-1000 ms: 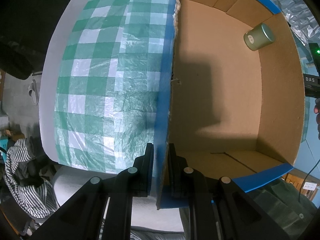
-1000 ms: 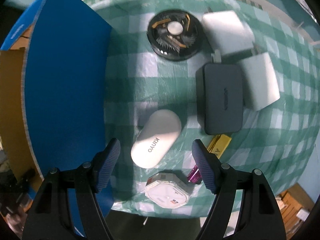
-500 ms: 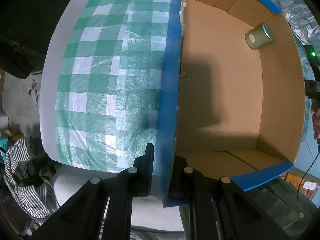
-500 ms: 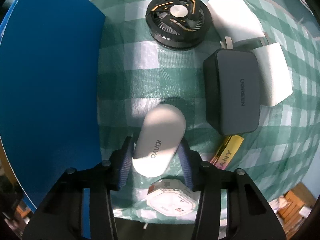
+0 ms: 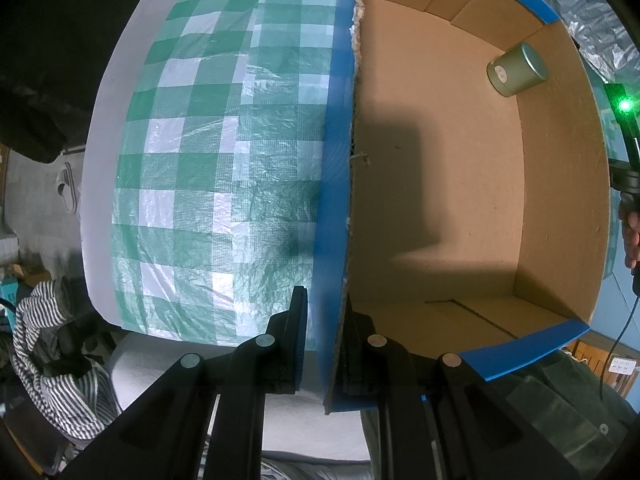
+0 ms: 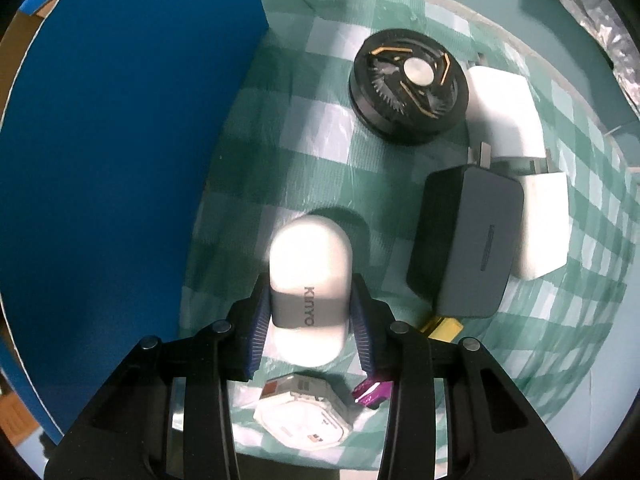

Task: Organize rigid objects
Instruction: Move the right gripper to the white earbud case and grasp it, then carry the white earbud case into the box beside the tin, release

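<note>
White smooth pill-shaped plastic case (image 6: 306,280), lying on green-checked plastic-covered worktop (image 6: 320,152), just beside blue-sided cardboard box (image 6: 120,160). Right tool (image 6: 307,330) closing across its 2 long sides, pads touching near the printed end. Likely light, stiff, glossy and slippery; best gripped mid-body across the narrow width. Nearby: black round fan (image 6: 408,88), dark grey charger block (image 6: 468,248), 2 white adapters (image 6: 508,116), white octagonal item (image 6: 304,412). Left tool (image 5: 322,344) clamped on box wall (image 5: 334,240). Only left view shows box interior, with 1 olive metal cylinder (image 5: 516,70); only right view shows loose items.
</note>
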Motion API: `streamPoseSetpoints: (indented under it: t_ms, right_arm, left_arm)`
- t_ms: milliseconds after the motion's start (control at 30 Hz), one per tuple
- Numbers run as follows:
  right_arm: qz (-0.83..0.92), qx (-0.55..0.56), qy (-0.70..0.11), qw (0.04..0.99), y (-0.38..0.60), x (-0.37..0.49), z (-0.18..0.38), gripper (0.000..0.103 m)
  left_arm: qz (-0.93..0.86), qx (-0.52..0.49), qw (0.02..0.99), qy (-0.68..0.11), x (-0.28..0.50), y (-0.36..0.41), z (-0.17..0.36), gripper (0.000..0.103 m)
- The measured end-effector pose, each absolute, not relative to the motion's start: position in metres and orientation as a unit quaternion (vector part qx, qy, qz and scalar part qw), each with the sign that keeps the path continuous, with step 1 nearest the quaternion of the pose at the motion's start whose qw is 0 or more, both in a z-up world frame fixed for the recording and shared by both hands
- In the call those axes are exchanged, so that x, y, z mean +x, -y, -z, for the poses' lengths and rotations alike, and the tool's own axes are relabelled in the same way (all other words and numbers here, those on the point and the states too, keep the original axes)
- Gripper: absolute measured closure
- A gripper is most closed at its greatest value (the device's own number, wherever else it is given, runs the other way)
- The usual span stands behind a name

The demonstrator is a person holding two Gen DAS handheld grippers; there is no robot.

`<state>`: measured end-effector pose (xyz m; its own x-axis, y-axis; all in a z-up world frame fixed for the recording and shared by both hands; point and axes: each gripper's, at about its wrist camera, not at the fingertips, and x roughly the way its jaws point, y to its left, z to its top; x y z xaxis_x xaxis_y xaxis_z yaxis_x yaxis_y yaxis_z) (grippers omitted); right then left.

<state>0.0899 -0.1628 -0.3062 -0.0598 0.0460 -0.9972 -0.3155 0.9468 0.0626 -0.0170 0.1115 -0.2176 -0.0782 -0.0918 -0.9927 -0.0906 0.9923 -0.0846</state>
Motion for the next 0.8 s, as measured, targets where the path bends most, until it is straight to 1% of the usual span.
streamPoseSetpoints:
  t_ms: [467,500,800]
  right_arm:
    - [-0.172,-0.124,-0.701,0.681,0.143,0.088,0.275,0.067]
    - [-0.159,-0.137,-0.696,0.687,0.146,0.094,0.280,0.067]
    - [-0.184,-0.139,-0.683,0.693,0.147,0.095,0.242,0.067]
  left_arm:
    - [0.002,-0.063,0.678,-0.733,-0.016,-0.109,0.216,0.090]
    - [0.002,-0.062,0.677,-0.733,-0.016,-0.109,0.216,0.090]
    - [0.005,-0.056,0.678,-0.733,-0.015,-0.105,0.215,0.090]
